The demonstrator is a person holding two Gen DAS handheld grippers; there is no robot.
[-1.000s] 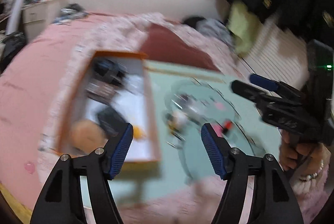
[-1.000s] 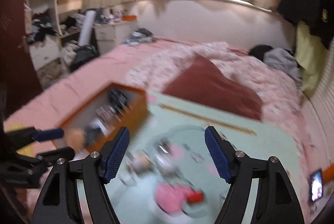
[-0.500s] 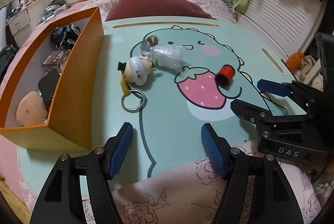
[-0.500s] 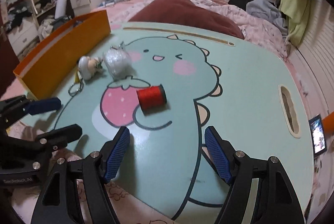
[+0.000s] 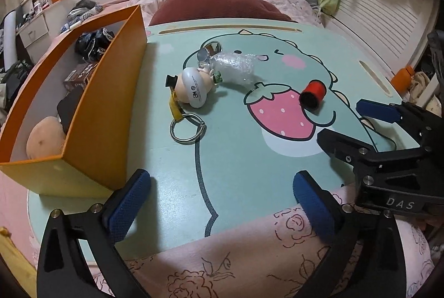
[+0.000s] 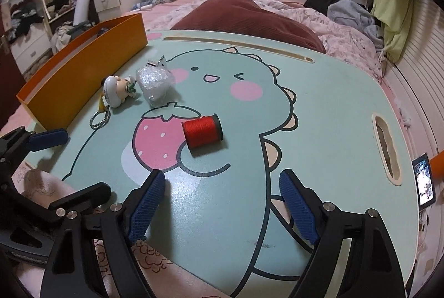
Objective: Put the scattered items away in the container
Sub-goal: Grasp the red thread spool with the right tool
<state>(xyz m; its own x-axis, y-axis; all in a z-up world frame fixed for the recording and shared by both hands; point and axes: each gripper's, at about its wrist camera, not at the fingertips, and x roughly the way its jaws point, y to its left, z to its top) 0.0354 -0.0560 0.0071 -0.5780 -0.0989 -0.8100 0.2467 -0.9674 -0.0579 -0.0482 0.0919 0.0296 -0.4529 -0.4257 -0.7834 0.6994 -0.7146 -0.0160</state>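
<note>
Keychain figure (image 5: 194,85) printed "CN" lies beside the orange box (image 5: 111,92); both tools (image 5: 222,195) (image 6: 222,201) gape wide, empty.

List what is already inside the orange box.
Inside the orange box: a tan rounded item, a flat black item, a brown packet and dark bundled things. The near wall hides the rest.

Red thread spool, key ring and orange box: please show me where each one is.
red thread spool (image 6: 202,131), right wrist view, thread winding.
key ring (image 5: 188,128), left wrist view, metal loop.
orange box (image 5: 111,103), left wrist view, outer side wall.
</note>
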